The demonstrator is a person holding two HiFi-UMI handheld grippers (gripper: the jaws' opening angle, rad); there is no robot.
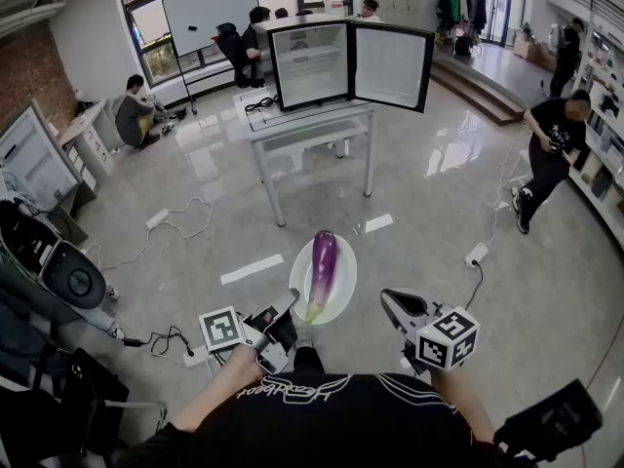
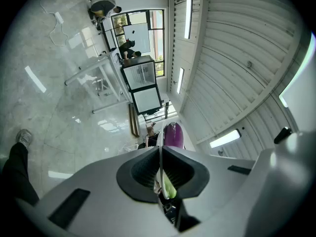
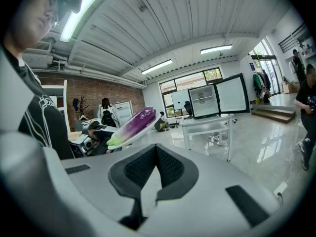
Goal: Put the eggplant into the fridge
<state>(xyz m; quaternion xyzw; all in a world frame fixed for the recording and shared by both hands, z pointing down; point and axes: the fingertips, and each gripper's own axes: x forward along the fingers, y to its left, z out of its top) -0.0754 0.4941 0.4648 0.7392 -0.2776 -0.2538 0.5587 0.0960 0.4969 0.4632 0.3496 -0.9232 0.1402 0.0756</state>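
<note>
A purple eggplant [image 1: 323, 261] with a green stem lies on a white plate [image 1: 341, 298] held above the floor in front of me. My left gripper [image 1: 291, 298] is shut on the plate's near left rim; in the left gripper view the thin rim [image 2: 159, 154] runs between the pads, with the eggplant [image 2: 173, 134] just beyond. My right gripper [image 1: 388, 300] hovers to the right of the plate, shut and holding nothing. In the right gripper view the eggplant [image 3: 133, 124] shows up and to the left. The small fridge [image 1: 312, 64] stands on a white table [image 1: 312, 123] ahead, its door [image 1: 393, 66] swung open to the right.
Cables and a power strip [image 1: 476, 254] lie on the glossy floor. A person [image 1: 546, 154] strides at the right, and others sit near the whiteboard [image 1: 210, 13] behind the fridge. A grey machine [image 1: 73, 276] stands at my left.
</note>
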